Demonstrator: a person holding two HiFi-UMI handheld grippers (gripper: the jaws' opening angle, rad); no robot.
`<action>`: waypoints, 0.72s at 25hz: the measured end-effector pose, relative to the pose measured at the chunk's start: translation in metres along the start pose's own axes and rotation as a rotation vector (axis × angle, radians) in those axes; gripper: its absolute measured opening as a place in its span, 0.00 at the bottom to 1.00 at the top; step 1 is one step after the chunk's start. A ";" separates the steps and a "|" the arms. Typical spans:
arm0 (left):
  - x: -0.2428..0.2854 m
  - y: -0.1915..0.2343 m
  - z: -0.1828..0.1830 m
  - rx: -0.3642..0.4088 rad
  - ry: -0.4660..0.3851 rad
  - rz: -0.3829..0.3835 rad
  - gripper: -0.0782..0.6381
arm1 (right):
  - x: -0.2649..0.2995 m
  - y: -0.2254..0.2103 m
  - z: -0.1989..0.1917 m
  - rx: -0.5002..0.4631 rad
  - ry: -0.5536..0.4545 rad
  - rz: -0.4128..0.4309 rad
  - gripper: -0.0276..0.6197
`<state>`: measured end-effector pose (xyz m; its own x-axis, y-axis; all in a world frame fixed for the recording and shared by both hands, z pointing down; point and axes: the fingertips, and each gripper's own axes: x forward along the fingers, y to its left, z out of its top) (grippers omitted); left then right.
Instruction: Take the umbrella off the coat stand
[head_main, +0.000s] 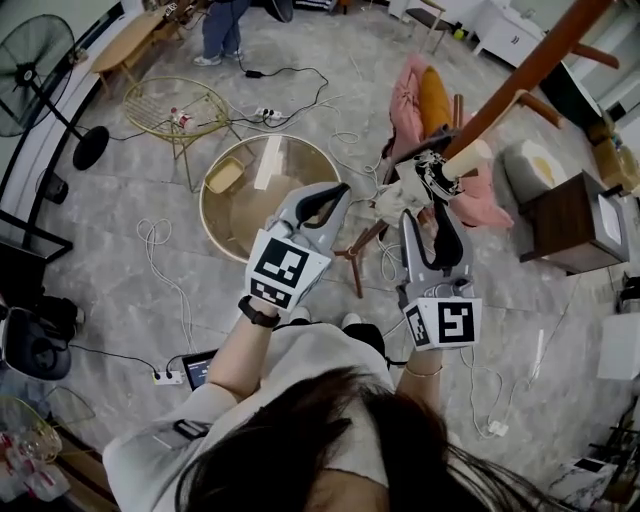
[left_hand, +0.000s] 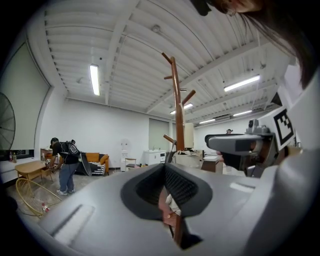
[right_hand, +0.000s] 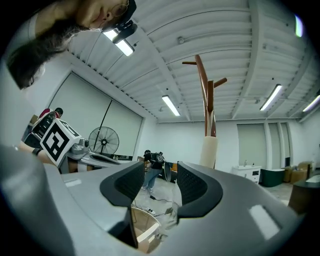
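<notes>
Ideally, the umbrella handle is straddled squarely by the spread, empty right gripper before closure; left gripper pressed together.

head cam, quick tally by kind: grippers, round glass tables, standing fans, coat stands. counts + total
left gripper and right gripper: 2
round glass tables, wire-framed and larger: 2
standing fan: 1
coat stand: 1
Total: 6
</notes>
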<state>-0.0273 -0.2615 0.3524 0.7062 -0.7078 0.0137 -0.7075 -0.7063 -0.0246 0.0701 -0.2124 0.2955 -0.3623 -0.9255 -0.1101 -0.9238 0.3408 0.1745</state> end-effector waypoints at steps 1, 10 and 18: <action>0.002 -0.001 0.001 0.001 -0.001 -0.004 0.19 | 0.001 -0.003 0.002 -0.010 0.000 -0.010 0.32; 0.014 -0.007 -0.008 -0.004 0.012 -0.045 0.19 | 0.010 -0.023 -0.003 -0.041 0.028 -0.070 0.43; 0.021 -0.016 -0.016 -0.014 0.022 -0.083 0.19 | 0.013 -0.048 -0.004 -0.041 0.023 -0.157 0.46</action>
<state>-0.0015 -0.2646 0.3692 0.7616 -0.6469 0.0374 -0.6471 -0.7623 -0.0081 0.1103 -0.2412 0.2893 -0.2106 -0.9706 -0.1168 -0.9627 0.1852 0.1972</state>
